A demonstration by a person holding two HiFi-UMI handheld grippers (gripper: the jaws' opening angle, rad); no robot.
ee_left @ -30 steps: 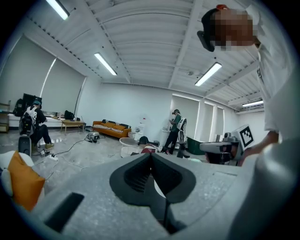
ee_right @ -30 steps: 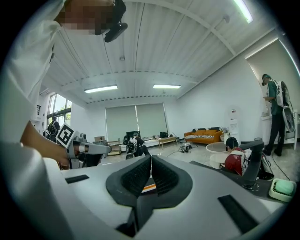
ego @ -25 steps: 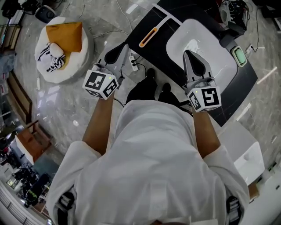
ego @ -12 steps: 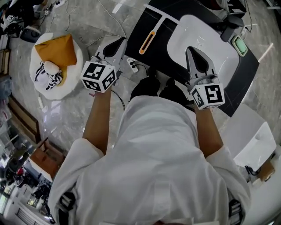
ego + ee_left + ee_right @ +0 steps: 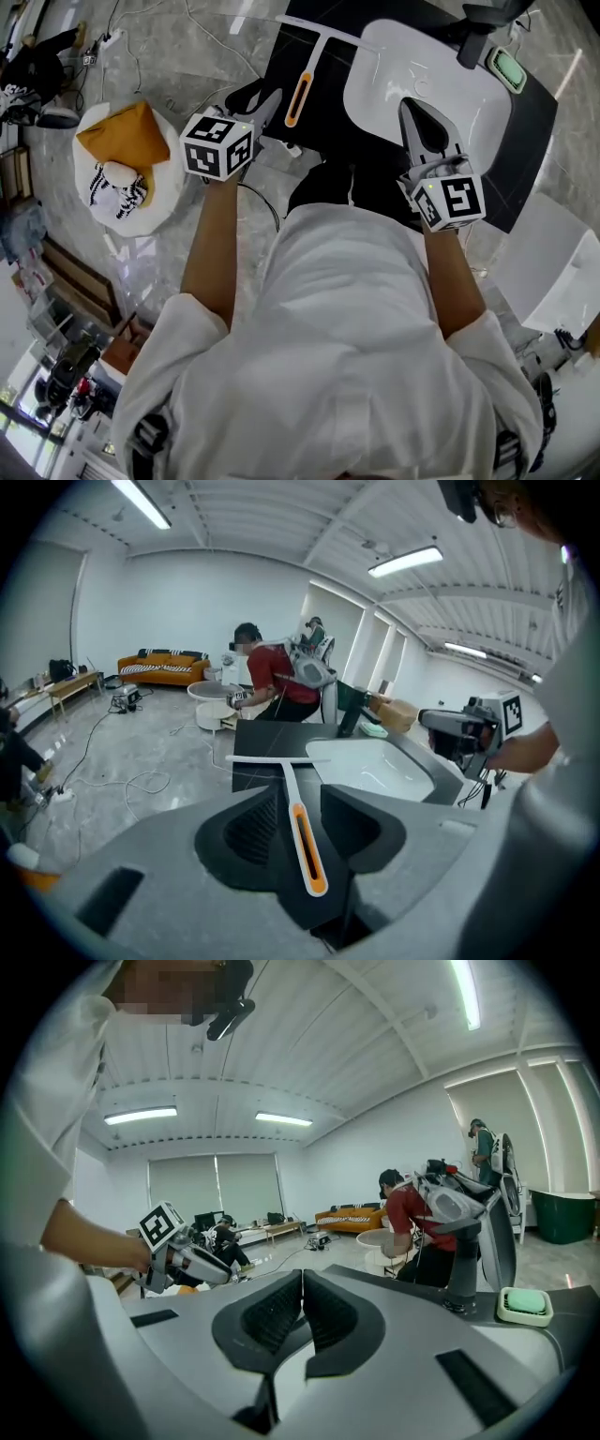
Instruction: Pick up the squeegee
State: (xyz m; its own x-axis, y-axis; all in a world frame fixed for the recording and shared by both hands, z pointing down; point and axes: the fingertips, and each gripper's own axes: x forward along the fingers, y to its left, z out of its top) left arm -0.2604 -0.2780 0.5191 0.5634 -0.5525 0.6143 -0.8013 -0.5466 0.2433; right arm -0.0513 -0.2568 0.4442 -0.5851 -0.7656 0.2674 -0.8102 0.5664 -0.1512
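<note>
Black counter (image 5: pixel 527 141) bears orange-handled squeegee (image 5: pixel 302 89)

Open counter (image 5: pixel 328 94) around squeegee (image 5: pixel 298 94); sink (image 5: pixel 469 89) alongside.

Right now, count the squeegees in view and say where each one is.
1. The squeegee lies flat on the black counter, left of the white sink, with its orange-slotted handle toward the person. The left gripper, jaws opening, lines up on the handle, not gripping. No other shows.

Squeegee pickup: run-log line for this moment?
left hand-held gripper: jaws opening, squeegee ungripped on black counter | right hand-held gripper: shut, empty
</note>
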